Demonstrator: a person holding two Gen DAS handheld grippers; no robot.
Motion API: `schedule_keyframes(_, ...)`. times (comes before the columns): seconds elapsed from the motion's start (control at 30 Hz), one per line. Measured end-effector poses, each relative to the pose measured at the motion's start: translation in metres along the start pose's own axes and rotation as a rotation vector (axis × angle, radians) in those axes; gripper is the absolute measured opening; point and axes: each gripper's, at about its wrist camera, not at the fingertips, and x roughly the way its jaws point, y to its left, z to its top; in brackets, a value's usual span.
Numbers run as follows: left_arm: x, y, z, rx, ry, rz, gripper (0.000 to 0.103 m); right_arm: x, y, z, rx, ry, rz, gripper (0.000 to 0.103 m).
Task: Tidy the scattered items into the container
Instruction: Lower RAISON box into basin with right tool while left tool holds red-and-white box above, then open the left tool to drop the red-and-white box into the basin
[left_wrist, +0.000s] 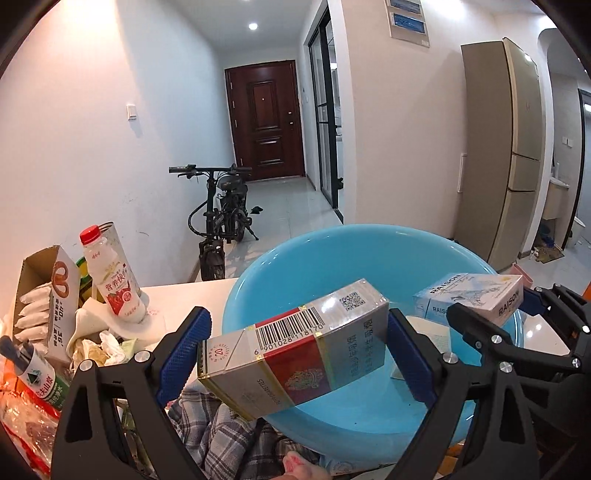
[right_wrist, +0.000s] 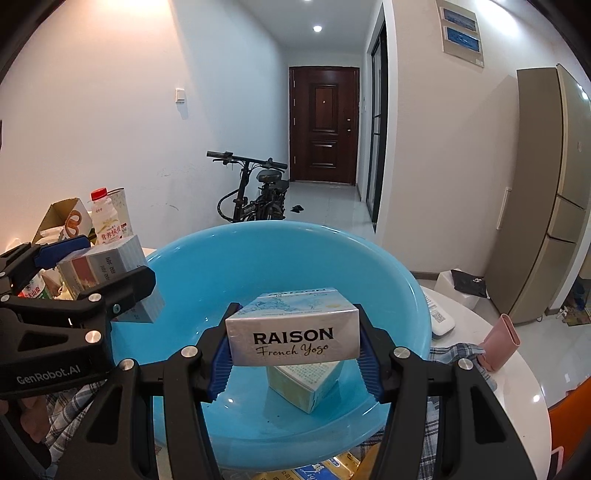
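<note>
Left wrist view: left gripper (left_wrist: 295, 343) jaws clamped across grey-red carton (left_wrist: 291, 347), long axis skewed lower-left to upper-right, over blue basin (left_wrist: 295, 258) near rim. Right gripper (right_wrist: 293, 350) clamped on RAISON box (right_wrist: 293, 332), frame centre, above basin middle, nearer to drop.

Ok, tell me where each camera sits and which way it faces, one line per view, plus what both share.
Left wrist: rides the left gripper, looking forward and slightly down at its silver-and-red carton over the blue basin; a fingertip shows at the bottom edge.
Right wrist: rides the right gripper, facing the same way at its RAISON box over the basin.
Shared: each sees the other gripper, the basin, bicycle, door.
</note>
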Motion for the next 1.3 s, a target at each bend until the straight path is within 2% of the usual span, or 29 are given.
schedule_keyframes(0.57,0.002,0.003,0.003,-0.005,0.005,0.003,0.093,-0.005,0.0,0.004,0.0,-0.008,-0.008,0.06)
schedule_keyframes(0.7,0.001,0.005,0.004,-0.009,0.001,0.003,0.093,-0.009,0.003,0.004,-0.03,-0.021,-0.046,0.06)
schedule_keyframes(0.73,0.001,0.007,0.004,-0.009,-0.003,0.012,0.093,-0.009,0.002,0.003,-0.032,-0.025,-0.059,0.064)
schedule_keyframes(0.8,0.0,0.01,0.004,-0.016,-0.011,0.025,0.093,-0.01,0.0,0.002,-0.033,-0.038,-0.13,0.084)
schedule_keyframes(0.83,0.0,0.012,0.005,-0.028,-0.01,0.009,0.093,-0.011,-0.002,0.002,-0.037,-0.046,-0.154,0.103)
schedule_keyframes(0.93,0.0,0.013,0.005,-0.037,-0.006,-0.005,0.093,-0.016,-0.004,0.003,-0.03,-0.065,-0.138,0.103)
schedule_keyframes(1.0,0.0,0.01,0.005,-0.022,-0.007,0.002,0.093,-0.019,0.002,0.002,-0.065,-0.081,-0.177,0.103)
schedule_keyframes(1.3,-0.001,0.008,0.004,-0.01,-0.007,-0.012,0.093,-0.012,0.006,0.001,-0.069,-0.062,-0.167,0.103)
